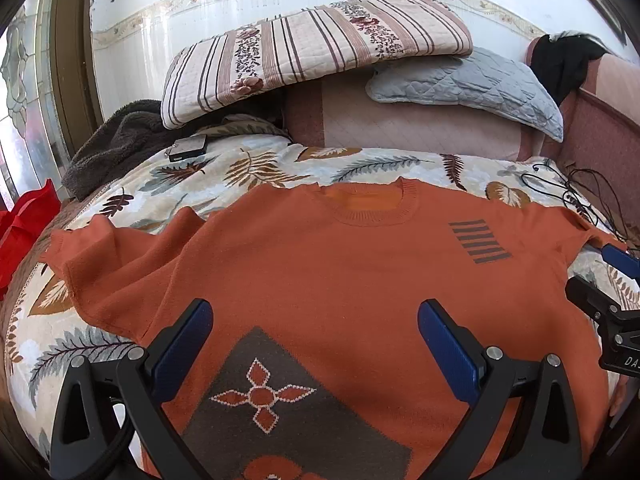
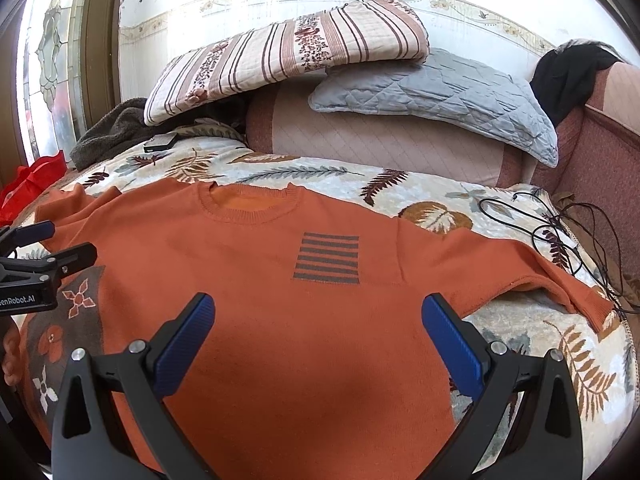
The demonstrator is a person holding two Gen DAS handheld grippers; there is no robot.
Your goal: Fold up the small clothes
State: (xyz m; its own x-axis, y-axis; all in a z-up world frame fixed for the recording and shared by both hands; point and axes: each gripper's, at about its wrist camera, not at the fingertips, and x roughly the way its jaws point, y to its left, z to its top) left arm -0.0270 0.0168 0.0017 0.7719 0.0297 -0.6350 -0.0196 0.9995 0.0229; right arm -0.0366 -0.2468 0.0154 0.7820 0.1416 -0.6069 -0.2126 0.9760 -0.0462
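Observation:
An orange knit sweater (image 1: 320, 264) lies flat, front up, on the leaf-print bedspread (image 1: 360, 164), collar away from me and both sleeves spread out. It has a grey striped patch on the chest and a grey flower panel near the hem. It also shows in the right wrist view (image 2: 280, 300). My left gripper (image 1: 316, 340) is open and empty, hovering over the lower left of the sweater. My right gripper (image 2: 318, 340) is open and empty, over the lower right of the sweater. Each gripper shows at the edge of the other's view.
Striped (image 1: 312, 52) and grey (image 1: 468, 84) quilted pillows are stacked at the head of the bed. A dark fleece blanket (image 1: 116, 144) and a small flat device (image 1: 188, 148) lie at far left. Black cables (image 2: 560, 232) lie right of the sweater. A red bag (image 1: 24, 224) sits at the left edge.

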